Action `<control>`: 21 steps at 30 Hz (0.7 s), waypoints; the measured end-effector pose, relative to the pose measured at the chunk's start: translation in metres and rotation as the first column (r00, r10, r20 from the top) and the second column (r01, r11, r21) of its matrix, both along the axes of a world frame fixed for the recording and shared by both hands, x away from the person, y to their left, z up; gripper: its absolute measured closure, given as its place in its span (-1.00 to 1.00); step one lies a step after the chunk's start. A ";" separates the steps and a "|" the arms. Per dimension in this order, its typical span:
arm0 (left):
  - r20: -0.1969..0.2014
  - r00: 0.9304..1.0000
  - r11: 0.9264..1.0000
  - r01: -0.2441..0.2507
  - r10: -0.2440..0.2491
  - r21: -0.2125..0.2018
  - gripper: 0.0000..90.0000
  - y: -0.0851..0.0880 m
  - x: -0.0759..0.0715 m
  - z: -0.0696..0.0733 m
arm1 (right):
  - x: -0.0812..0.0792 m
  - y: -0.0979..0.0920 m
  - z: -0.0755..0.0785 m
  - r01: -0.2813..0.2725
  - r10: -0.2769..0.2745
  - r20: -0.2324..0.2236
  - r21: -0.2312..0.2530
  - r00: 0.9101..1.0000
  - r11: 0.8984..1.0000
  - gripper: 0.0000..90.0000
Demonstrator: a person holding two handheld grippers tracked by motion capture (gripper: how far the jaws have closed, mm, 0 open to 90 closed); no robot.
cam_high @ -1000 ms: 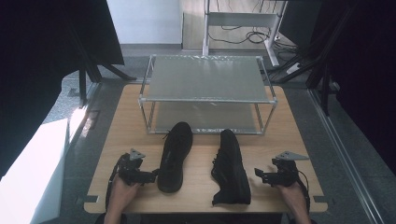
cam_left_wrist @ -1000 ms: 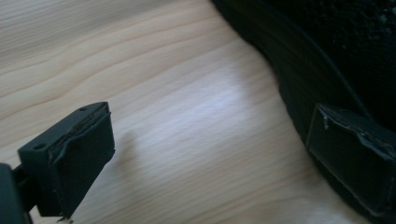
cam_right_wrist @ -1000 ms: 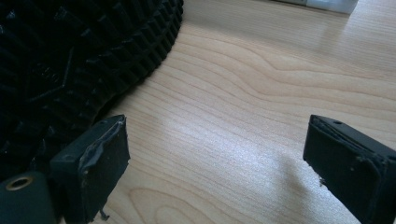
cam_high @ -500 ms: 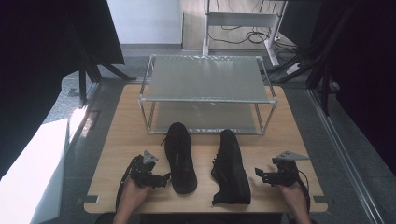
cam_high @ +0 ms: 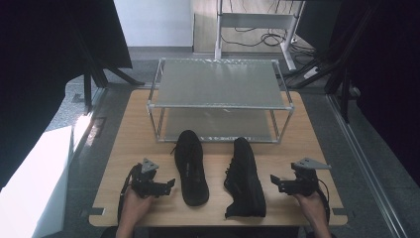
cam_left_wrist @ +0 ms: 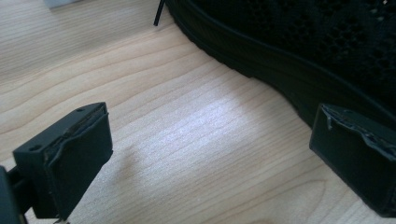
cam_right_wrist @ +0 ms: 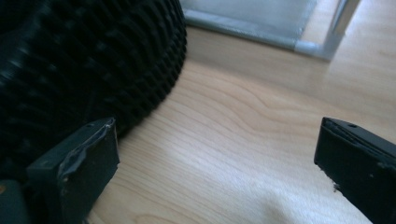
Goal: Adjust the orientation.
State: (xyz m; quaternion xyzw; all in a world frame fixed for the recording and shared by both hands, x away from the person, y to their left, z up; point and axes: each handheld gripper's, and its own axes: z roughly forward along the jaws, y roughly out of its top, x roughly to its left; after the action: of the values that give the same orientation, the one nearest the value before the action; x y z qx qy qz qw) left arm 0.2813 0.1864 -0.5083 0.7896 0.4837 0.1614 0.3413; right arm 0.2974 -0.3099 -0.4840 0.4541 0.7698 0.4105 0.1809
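Two black shoes lie side by side on the wooden table [cam_high: 124, 144], toes toward the rack. The left shoe [cam_high: 190, 166] is just right of my left gripper [cam_high: 168, 184]. In the left gripper view that gripper [cam_left_wrist: 219, 158] is open over bare wood, and the shoe's sole [cam_left_wrist: 261, 70] runs past its right pad without being gripped. The right shoe [cam_high: 245, 178] lies left of my right gripper [cam_high: 274, 182]. This gripper [cam_right_wrist: 217, 168] is open; its jaws have just been opening, with nothing between them. The shoe's knit side [cam_right_wrist: 84, 70] sits by its left pad.
A two-shelf metal rack [cam_high: 218, 82] stands at the back of the table, its lower corner [cam_right_wrist: 303, 46] beyond the right jaws. A white box [cam_high: 34, 183] sits on the floor to the left. A white desk frame [cam_high: 252, 20] with cables stands behind.
The left shoe's heel has swung to the right, so the shoe now lies straighter. The left gripper went right beside it, then drew back a little. The right hand has stayed put.
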 end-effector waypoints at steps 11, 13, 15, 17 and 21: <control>0.000 1.000 0.999 0.003 -0.003 0.035 -1.00 -0.002 0.001 -0.003 | -0.008 0.029 0.033 -0.080 0.080 0.083 -0.006 0.993 0.997 -1.00; -0.003 1.000 0.999 0.001 -0.001 0.038 -1.00 -0.002 0.001 -0.004 | -0.010 0.038 0.036 -0.107 0.107 0.084 -0.005 0.991 0.994 -1.00; -0.009 1.000 0.999 0.001 0.000 0.042 -1.00 -0.002 0.001 -0.004 | -0.012 0.047 0.037 -0.131 0.130 0.084 -0.001 0.988 0.991 -1.00; -0.014 1.000 0.999 0.003 -0.002 0.054 -1.00 -0.002 0.002 -0.005 | -0.013 0.056 0.037 -0.147 0.146 0.086 -0.005 0.985 0.989 -1.00; -0.017 1.000 0.998 0.004 -0.003 0.061 -1.00 -0.003 0.002 -0.006 | -0.013 0.071 0.034 -0.166 0.167 0.078 -0.023 0.983 0.986 -1.00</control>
State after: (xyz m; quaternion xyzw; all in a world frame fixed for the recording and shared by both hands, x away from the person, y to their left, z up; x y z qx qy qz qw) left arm 0.2832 0.1829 -0.5142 0.8018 0.4800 0.1688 0.3134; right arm 0.2846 -0.2385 -0.4499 0.3698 0.8007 0.4354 0.1803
